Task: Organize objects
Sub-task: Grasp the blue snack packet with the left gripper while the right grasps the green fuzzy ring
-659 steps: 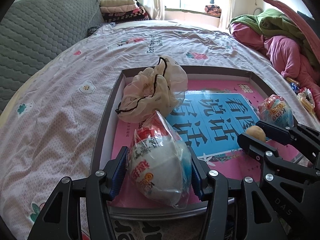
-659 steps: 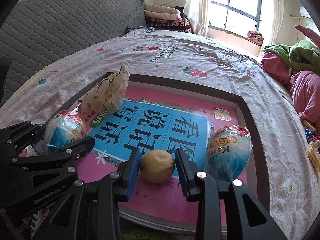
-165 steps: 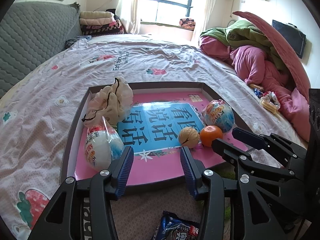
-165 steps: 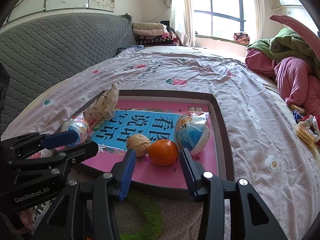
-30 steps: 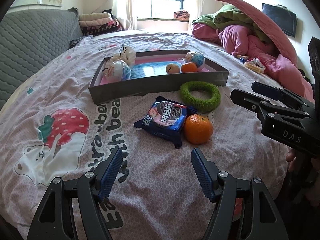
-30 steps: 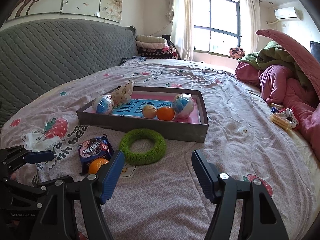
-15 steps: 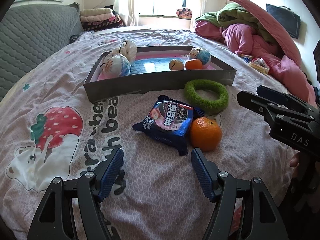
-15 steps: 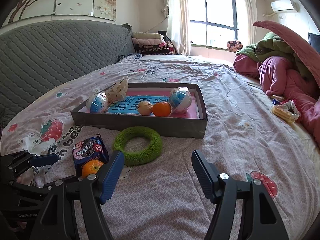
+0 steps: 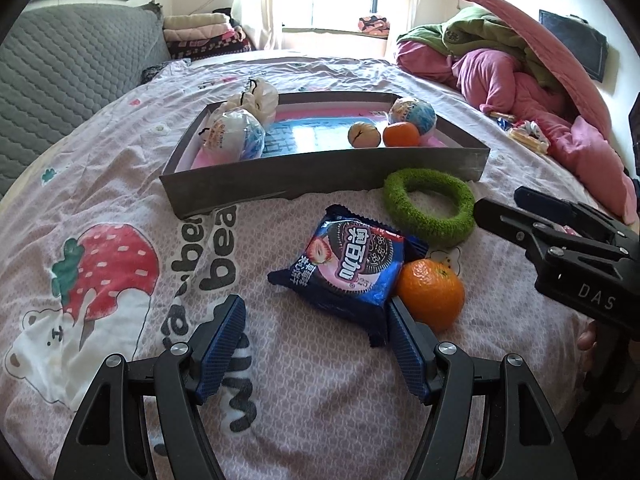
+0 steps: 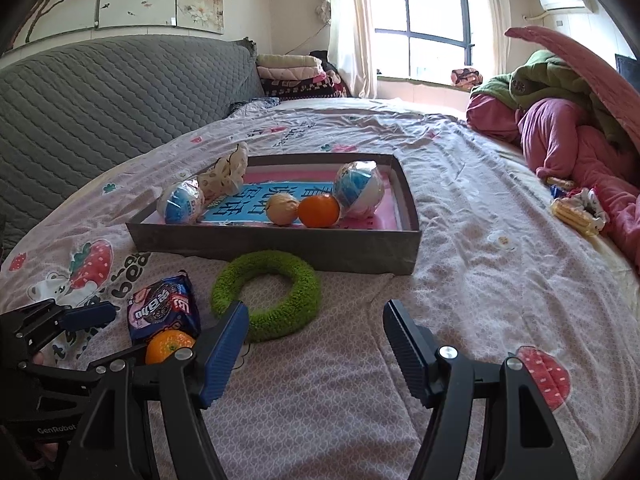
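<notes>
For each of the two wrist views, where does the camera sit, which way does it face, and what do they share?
Left wrist: behind the left tongs, angled down at the cookie packet and the loose orange; right tongs show at right.
Right wrist: behind the right tongs, facing the green ring and grey tray; left tongs at lower left.
Shared: packet, orange, ring, tray.

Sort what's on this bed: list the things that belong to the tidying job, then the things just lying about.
Job: box, cookie packet, orange on the sheet, green ring.

Lying about: pink bedding heap, folded blankets, wrapped snacks.
</notes>
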